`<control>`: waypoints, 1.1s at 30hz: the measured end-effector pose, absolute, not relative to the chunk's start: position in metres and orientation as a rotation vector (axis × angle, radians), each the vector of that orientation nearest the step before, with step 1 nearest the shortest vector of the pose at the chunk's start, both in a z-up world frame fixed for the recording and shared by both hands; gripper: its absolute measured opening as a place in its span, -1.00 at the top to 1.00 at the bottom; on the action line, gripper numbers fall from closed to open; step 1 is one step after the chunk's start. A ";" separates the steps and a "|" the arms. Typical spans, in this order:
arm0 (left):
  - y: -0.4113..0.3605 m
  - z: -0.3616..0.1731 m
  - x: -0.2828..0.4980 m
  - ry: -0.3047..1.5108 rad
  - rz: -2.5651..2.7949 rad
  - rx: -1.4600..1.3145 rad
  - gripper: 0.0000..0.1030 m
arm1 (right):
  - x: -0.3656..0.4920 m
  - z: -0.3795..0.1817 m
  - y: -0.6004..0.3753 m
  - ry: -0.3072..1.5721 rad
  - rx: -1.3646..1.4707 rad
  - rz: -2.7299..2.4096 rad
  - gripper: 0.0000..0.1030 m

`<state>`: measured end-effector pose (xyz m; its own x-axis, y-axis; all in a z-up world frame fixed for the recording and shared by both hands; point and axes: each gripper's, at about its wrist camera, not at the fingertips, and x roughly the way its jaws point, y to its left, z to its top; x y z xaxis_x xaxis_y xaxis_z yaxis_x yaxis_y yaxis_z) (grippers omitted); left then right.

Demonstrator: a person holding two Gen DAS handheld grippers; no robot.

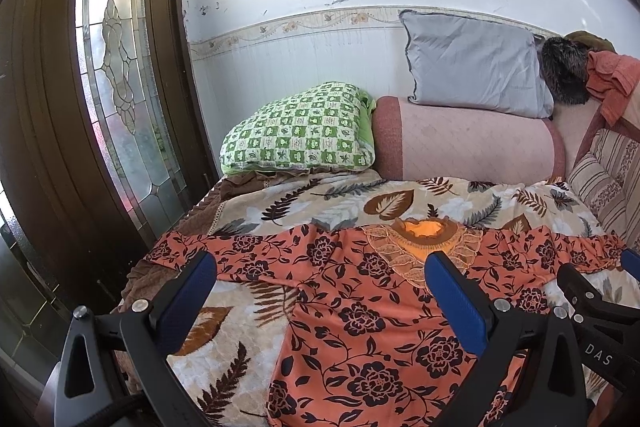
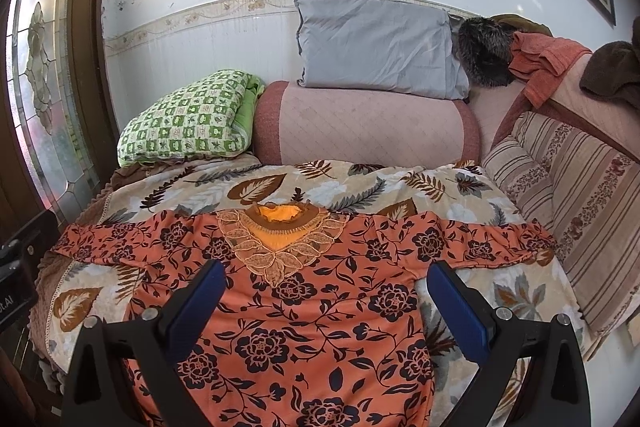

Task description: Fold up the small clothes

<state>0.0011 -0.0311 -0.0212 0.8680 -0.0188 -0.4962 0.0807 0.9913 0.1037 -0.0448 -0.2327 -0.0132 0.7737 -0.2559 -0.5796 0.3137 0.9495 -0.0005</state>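
Observation:
An orange top (image 1: 360,311) (image 2: 304,311) with a dark flower print and an embroidered neckline lies flat on the leaf-patterned blanket (image 1: 312,203) (image 2: 360,187), sleeves spread to both sides. My left gripper (image 1: 320,267) hovers open above its left half, blue pads wide apart and holding nothing. My right gripper (image 2: 326,279) is open over the chest area, also with nothing between its fingers. The right gripper (image 1: 600,291) shows at the right edge of the left wrist view.
At the bed's head lie a green checked pillow (image 1: 300,131) (image 2: 188,115), a pink bolster (image 1: 468,147) (image 2: 368,123) and a grey pillow (image 1: 476,67) (image 2: 376,47). A striped cushion (image 2: 572,207) lines the right side. A dark door with patterned glass (image 1: 116,67) stands left.

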 end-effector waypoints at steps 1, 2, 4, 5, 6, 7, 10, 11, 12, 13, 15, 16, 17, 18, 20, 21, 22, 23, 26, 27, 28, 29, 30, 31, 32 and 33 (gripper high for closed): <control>-0.032 -0.022 0.002 0.520 -0.055 0.123 -1.00 | -0.044 -0.014 -0.233 0.615 0.098 -0.309 -0.98; -0.032 -0.023 0.004 0.522 -0.055 0.123 -1.00 | -0.043 -0.015 -0.234 0.618 0.097 -0.310 -0.98; -0.034 -0.025 0.006 0.528 -0.057 0.126 -1.00 | -0.041 -0.017 -0.235 0.623 0.096 -0.313 -0.98; -0.036 -0.026 0.008 0.531 -0.060 0.128 -1.00 | -0.040 -0.018 -0.236 0.624 0.095 -0.315 -0.98; -0.037 -0.027 0.009 0.533 -0.063 0.130 -1.00 | -0.039 -0.018 -0.237 0.626 0.095 -0.316 -0.98; -0.038 -0.028 0.009 0.535 -0.064 0.131 -1.00 | -0.038 -0.019 -0.238 0.627 0.096 -0.319 -0.98; -0.040 -0.030 0.012 0.538 -0.067 0.133 -1.00 | -0.037 -0.020 -0.240 0.628 0.097 -0.325 -0.98; -0.041 -0.031 0.013 0.540 -0.069 0.133 -1.00 | -0.036 -0.021 -0.241 0.630 0.097 -0.326 -0.98; -0.043 -0.033 0.014 0.542 -0.069 0.133 -1.00 | -0.036 -0.022 -0.242 0.631 0.096 -0.327 -0.98; -0.044 -0.034 0.016 0.545 -0.069 0.135 -1.00 | -0.035 -0.023 -0.243 0.633 0.095 -0.329 -0.98; -0.048 -0.038 0.020 0.553 -0.073 0.139 -1.00 | -0.032 -0.025 -0.245 0.637 0.094 -0.331 -0.98; -0.050 -0.040 0.023 0.559 -0.077 0.141 -1.00 | -0.031 -0.026 -0.246 0.639 0.095 -0.332 -0.98; -0.052 -0.043 0.028 0.566 -0.081 0.141 -1.00 | -0.029 -0.028 -0.248 0.643 0.095 -0.335 -0.98; -0.055 -0.046 0.032 0.573 -0.086 0.141 -1.00 | -0.027 -0.030 -0.250 0.646 0.095 -0.337 -0.98; -0.060 -0.055 0.043 0.591 -0.100 0.139 -1.00 | -0.022 -0.035 -0.255 0.657 0.098 -0.344 -0.98; -0.063 -0.061 0.049 0.601 -0.104 0.137 -1.00 | -0.020 -0.038 -0.259 0.662 0.099 -0.348 -0.98; -0.067 -0.069 0.057 0.612 -0.107 0.136 -1.00 | -0.017 -0.042 -0.264 0.668 0.100 -0.357 -0.98; -0.072 -0.078 0.067 0.629 -0.114 0.134 -1.00 | -0.013 -0.046 -0.269 0.675 0.102 -0.366 -0.98; -0.086 -0.116 0.105 0.731 -0.150 0.117 -1.00 | 0.000 -0.064 -0.295 0.707 0.131 -0.383 -0.98; -0.090 -0.132 0.119 0.778 -0.156 0.103 -1.00 | 0.005 -0.072 -0.310 0.717 0.159 -0.384 -0.98; -0.093 -0.147 0.133 0.815 -0.156 0.085 -1.00 | 0.009 -0.080 -0.326 0.727 0.190 -0.388 -0.98; -0.096 -0.159 0.143 0.836 -0.150 0.069 -1.00 | 0.012 -0.089 -0.346 0.738 0.224 -0.400 -0.98; -0.098 -0.171 0.155 0.855 -0.139 0.056 -1.00 | 0.014 -0.097 -0.363 0.748 0.252 -0.417 -0.98; -0.100 -0.183 0.166 0.869 -0.125 0.047 -1.00 | 0.016 -0.107 -0.390 0.758 0.289 -0.442 -0.98; -0.102 -0.193 0.175 0.878 -0.114 0.038 -1.00 | 0.017 -0.116 -0.414 0.765 0.319 -0.468 -0.98; -0.103 -0.201 0.182 0.882 -0.106 0.032 -1.00 | 0.015 -0.126 -0.442 0.771 0.354 -0.502 -0.98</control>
